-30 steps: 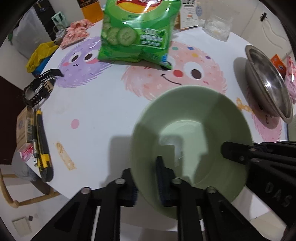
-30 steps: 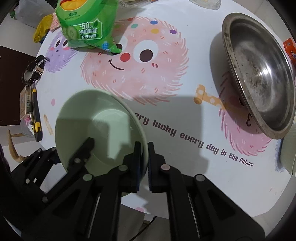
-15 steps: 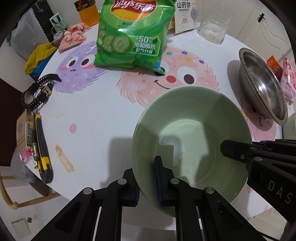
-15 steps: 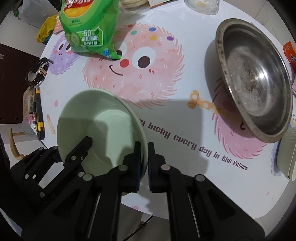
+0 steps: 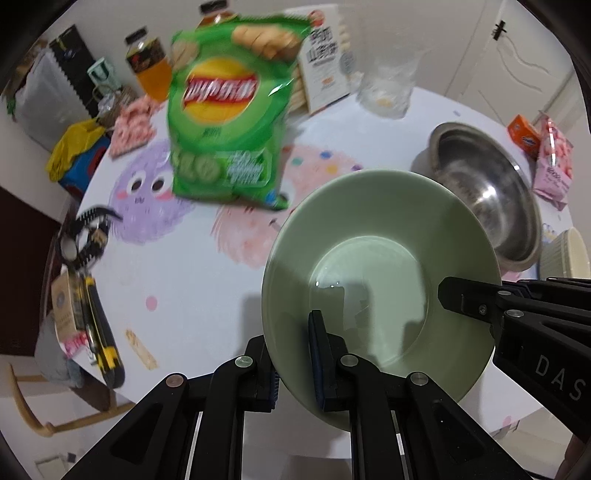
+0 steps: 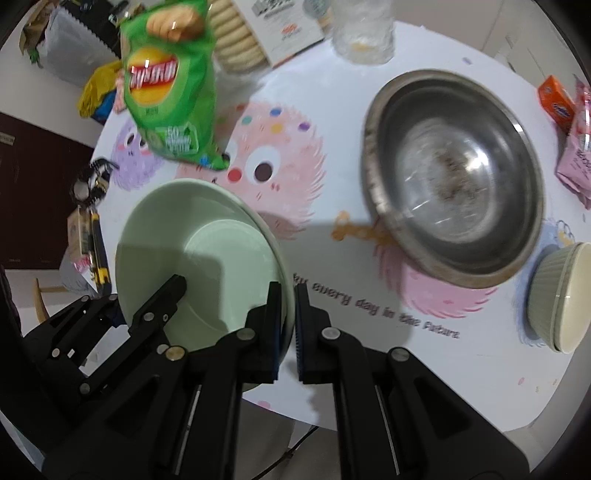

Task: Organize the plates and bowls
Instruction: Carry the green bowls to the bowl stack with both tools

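a: quick one, what are you gripping with the left gripper (image 5: 295,354)?

b: you're pinching the near-left rim of the green bowl (image 5: 380,266), jaws closed down on it, one finger inside the bowl and one outside.

a: and the right gripper (image 6: 290,325)?

b: you're clamping the same green bowl (image 6: 199,251) on its right rim, jaws nearly together with just the rim between them. in the left wrist view your right gripper's finger is reaching in over the bowl's right edge.

a: where's the bowl sitting?

b: it's tilting in both views, held over the near-left part of the round white table (image 6: 369,354). can't tell if any part of it is touching the cloth.

a: other dishes?

b: a steel basin (image 6: 454,181) is lying to the right of the green bowl, well apart from it, with dark specks inside. a ribbed cream bowl (image 6: 557,295) is sitting just beside the basin, at the table's right edge.

a: clutter?

b: a green chip bag (image 5: 225,122) is lying at the far left, blurred. a clear plastic container (image 6: 364,29) and a biscuit box (image 5: 325,62) are standing at the far edge. a watch (image 5: 86,236) and a yellow-black utility knife (image 5: 99,332) are lying at the left edge. an orange box (image 6: 556,99) and a pink packet (image 6: 578,155) are sitting far right.
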`<state>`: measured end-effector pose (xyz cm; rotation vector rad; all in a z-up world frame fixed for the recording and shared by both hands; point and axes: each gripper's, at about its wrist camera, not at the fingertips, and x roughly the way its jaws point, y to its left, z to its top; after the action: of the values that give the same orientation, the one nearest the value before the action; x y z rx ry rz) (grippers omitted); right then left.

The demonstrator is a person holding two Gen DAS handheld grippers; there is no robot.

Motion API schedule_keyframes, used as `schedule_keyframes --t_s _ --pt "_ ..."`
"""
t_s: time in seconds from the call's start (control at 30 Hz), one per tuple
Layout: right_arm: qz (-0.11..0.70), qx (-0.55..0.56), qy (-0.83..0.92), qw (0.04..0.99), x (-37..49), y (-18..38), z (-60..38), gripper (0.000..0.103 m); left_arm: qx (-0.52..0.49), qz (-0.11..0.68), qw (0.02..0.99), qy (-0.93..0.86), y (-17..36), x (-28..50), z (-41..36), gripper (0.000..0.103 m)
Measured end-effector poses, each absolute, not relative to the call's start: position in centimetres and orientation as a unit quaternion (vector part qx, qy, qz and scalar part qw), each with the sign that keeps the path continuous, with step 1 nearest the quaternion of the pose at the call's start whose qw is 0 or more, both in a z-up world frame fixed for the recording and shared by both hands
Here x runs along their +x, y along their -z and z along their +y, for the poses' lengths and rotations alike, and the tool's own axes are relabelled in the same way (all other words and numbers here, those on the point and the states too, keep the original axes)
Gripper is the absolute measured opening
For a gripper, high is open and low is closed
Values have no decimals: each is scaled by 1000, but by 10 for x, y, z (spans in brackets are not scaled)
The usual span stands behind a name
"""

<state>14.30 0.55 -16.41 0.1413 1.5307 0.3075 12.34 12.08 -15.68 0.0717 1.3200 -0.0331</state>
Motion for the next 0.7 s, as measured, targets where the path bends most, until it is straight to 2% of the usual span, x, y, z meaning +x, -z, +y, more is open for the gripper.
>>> schedule_keyframes --t_s 0.27,0.7 --pt "655 81 -104 744 145 128 -45 8 53 589 804 57 127 139 72 13" --pt "629 135 -17 765 148 99 -171 8 105 563 809 134 99 156 -61 13"
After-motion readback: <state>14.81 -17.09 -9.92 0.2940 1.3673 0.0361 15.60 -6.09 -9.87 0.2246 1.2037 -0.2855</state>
